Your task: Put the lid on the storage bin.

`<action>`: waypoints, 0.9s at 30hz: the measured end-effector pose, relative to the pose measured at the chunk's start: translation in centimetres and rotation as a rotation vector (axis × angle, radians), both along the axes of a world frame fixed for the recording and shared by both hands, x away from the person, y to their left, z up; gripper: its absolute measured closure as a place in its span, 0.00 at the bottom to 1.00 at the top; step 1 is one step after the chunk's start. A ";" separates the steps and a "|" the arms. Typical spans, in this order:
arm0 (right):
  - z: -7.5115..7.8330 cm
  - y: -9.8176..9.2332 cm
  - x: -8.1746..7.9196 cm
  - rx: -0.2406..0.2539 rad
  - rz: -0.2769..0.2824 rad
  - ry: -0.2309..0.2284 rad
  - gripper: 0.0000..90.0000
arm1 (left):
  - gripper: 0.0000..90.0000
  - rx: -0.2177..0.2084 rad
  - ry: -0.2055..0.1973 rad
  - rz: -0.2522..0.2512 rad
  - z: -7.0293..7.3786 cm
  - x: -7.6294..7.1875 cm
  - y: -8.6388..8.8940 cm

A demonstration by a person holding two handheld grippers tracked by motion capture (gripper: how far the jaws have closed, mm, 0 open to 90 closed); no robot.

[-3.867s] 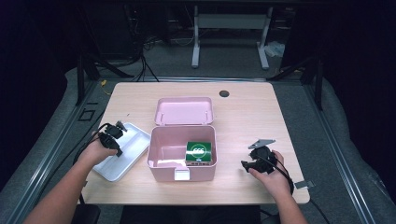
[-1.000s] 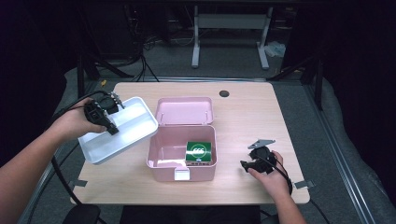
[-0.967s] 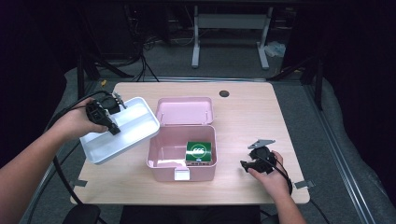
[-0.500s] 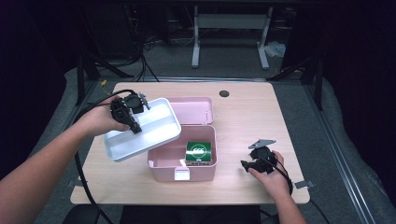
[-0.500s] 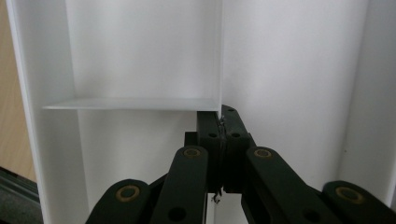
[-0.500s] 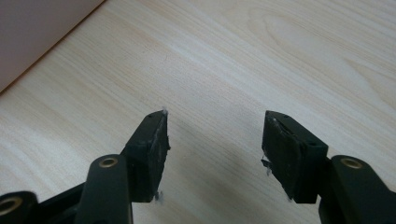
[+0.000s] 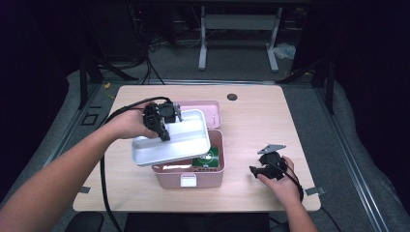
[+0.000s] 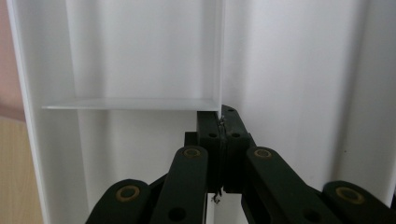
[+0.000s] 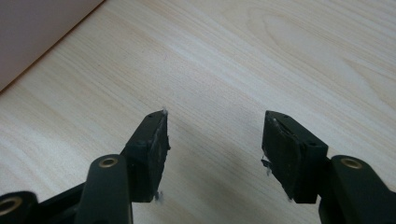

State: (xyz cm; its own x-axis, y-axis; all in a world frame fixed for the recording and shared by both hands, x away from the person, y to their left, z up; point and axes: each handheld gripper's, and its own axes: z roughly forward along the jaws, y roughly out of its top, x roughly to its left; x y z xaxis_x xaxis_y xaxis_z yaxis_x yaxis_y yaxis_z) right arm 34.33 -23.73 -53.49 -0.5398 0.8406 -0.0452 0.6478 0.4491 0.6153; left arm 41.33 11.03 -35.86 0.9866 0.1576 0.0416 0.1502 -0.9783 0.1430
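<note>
A white divided tray [image 7: 179,140] hangs tilted over the open pink box [image 7: 212,176], covering most of its mouth. My left gripper [image 7: 162,129] is shut on the tray's inner partition wall [image 8: 219,56], its jaws pinched together just below where a cross divider meets it. A green packet [image 7: 209,158] lies inside the box and shows past the tray's right edge. The box's pink lid [image 7: 210,107] lies back behind it. My right gripper [image 7: 256,170] rests low over the wooden table [image 9: 233,56] to the right of the box, open, with nothing between its fingers.
A small round dark hole [image 7: 232,96] sits near the table's far edge. A cable [image 7: 104,169] trails from the left gripper down over the table's front left. Dark floor and metal stands lie beyond the table.
My left gripper has carried the white tray from the table's left side rightward to above the pink box. The right gripper has stayed put.
</note>
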 end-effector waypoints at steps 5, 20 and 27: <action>0.0 0.0 0.0 0.001 -0.002 0.003 0.45 | 0.99 0.010 0.016 -0.045 -0.8 -0.2 -2.0; 0.0 0.0 0.0 0.001 0.007 0.000 0.45 | 0.99 0.016 0.035 -0.099 -3.1 -0.6 -4.8; 0.0 0.0 0.0 -0.004 -0.003 0.001 0.45 | 0.99 0.022 0.043 -0.102 -3.7 -0.5 -4.8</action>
State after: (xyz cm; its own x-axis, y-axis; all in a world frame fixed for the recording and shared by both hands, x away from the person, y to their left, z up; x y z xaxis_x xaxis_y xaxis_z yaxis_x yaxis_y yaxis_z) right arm 34.31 -23.75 -53.52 -0.5372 0.8421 -0.0478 0.6497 0.4493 0.6133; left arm 40.84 6.19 -39.51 0.9985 0.0556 0.0014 0.0550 -0.9916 0.1171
